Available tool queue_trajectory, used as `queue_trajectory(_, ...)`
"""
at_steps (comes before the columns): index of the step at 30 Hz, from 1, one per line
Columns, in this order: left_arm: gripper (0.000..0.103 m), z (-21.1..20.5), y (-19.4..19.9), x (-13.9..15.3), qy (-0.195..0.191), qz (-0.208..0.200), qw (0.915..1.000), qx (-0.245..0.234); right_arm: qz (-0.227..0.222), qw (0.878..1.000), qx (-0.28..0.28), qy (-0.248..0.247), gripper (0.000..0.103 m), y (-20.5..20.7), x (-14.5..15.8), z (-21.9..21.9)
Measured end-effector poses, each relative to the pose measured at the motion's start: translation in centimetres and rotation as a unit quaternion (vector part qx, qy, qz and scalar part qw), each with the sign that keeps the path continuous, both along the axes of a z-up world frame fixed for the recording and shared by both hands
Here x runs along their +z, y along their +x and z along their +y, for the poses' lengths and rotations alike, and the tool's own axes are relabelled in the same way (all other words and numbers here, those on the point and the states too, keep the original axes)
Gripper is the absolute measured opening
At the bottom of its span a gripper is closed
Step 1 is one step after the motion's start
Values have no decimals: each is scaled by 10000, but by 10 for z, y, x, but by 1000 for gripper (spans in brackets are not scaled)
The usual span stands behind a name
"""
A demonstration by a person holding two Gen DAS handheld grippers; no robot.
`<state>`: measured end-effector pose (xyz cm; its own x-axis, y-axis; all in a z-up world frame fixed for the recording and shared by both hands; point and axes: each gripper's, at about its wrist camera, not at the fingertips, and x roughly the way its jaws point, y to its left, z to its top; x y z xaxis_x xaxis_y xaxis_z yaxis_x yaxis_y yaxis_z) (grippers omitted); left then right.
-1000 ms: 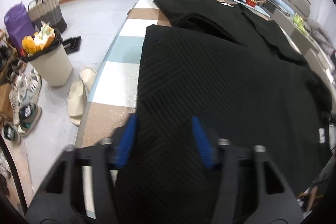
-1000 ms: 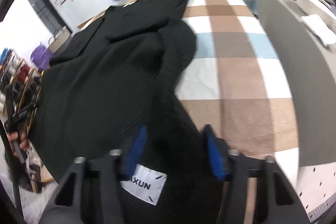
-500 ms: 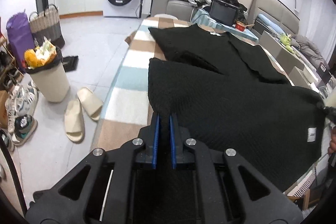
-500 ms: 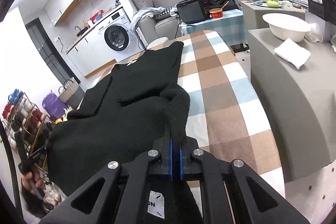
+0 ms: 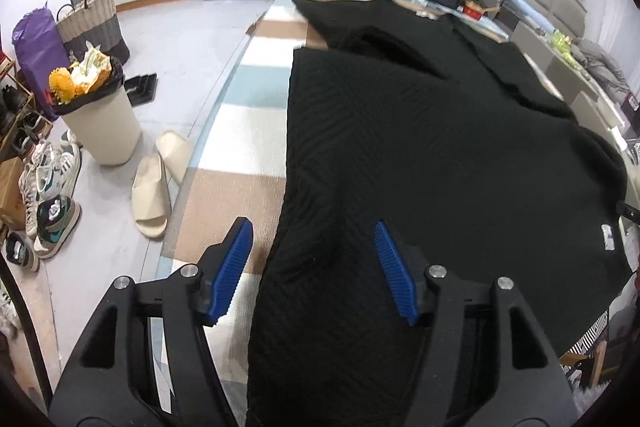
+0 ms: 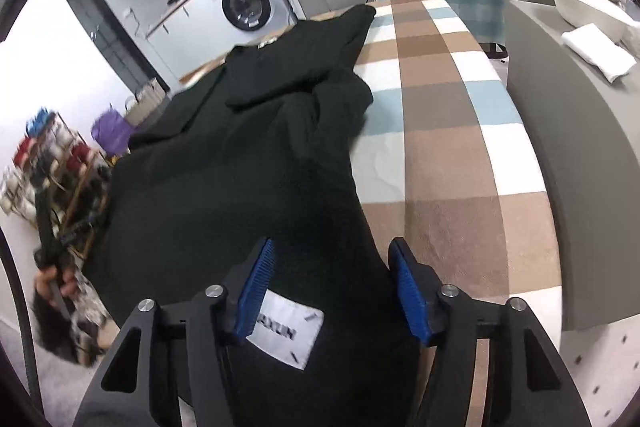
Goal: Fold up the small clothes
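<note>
Checked cloth [image 5: 244, 131] covers the long table under a black knit garment [image 5: 420, 147], whose long axis runs from my jaws toward 12 o'clock. My left gripper [image 5: 312, 267] stands wide apart, straddling the near hem's left corner. My right gripper [image 6: 332, 287] is equally wide, over the corner bearing the white label [image 6: 286, 333]. Both sit equally near the hem. Bare cloth at 3 o'clock on the right view offers free room; the table edge falls away at 9 o'clock on the left.
</note>
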<state>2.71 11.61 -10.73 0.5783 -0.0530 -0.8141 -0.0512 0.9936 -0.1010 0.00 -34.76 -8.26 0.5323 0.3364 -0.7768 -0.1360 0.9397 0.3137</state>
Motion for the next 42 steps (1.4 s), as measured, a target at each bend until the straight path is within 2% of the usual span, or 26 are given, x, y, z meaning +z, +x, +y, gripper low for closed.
queue_trajectory(2,59,-4,3,-4,87,43,9999,-45,13,9998,110,-137,61,-1,-3,5)
queue_trajectory(4,39,-8,4,-7,124,12,9999,-119,-86,9991,245,-322,60,-1,-5,11)
queue_trajectory(5,16,-10,4,-6,223,-30,9996,-186,-125,9983,333,-472,46,-3,-7,16)
queue_trajectory(6,4,-10,5,-5,149,-24,9995,-273,-164,9974,392,-589,32,-3,-8,19)
queue_trajectory(7,4,-10,4,-2,18,-97,9995,-309,-194,9961,461,-728,9,-2,-9,23)
queue_trajectory(8,4,-9,2,3,26,-227,9994,-277,-212,9959,447,-761,5,-2,-9,23)
queue_trajectory(12,3,-3,-6,29,-271,-653,9972,-234,-641,9968,361,-324,4,-11,14,12)
queue_trajectory(15,3,1,-8,52,-495,-999,9935,-233,-1236,9921,73,209,4,-15,48,-2)
queue_trajectory(17,3,3,-5,64,-627,-1161,9909,-254,-1504,9880,-35,346,4,-14,64,-4)
queue_trajectory(21,3,13,7,84,-630,-1436,9875,-153,-1951,9795,-361,348,4,0,89,-1)
queue_trajectory(25,3,25,37,95,-626,-1634,9845,56,-2109,9734,-803,397,4,38,99,-4)
queue_trajectory(29,3,33,85,91,-622,-1609,9847,223,-1863,9702,-1426,605,4,93,89,-14)
queue_trajectory(32,4,33,124,75,-512,-1452,9874,350,-1461,9735,-1620,687,5,138,68,-15)
queue_trajectory(34,7,30,146,55,-369,-1154,9916,450,-1176,9776,-1643,590,15,161,54,-12)
queue_trajectory(35,15,31,153,48,-339,-1004,9931,505,-921,9818,-1601,446,31,174,45,-11)
queue_trajectory(36,28,32,157,41,-358,-901,9938,534,-714,9843,-1575,357,40,180,37,-12)
queue_trajectory(37,36,34,159,35,-397,-845,9940,572,-617,9853,-1552,361,46,179,30,-15)
queue_trajectory(38,53,35,159,29,-439,-848,9936,605,-573,9856,-1550,364,49,177,26,-19)
queue_trajectory(39,64,37,159,25,-474,-857,9930,653,-514,9866,-1515,326,53,175,22,-21)
queue_trajectory(40,66,38,161,19,-543,-854,9925,689,-409,9883,-1436,302,61,171,16,-22)
queue_trajectory(42,66,38,171,9,-661,-677,9934,655,-166,9912,-1242,425,62,175,2,-23)
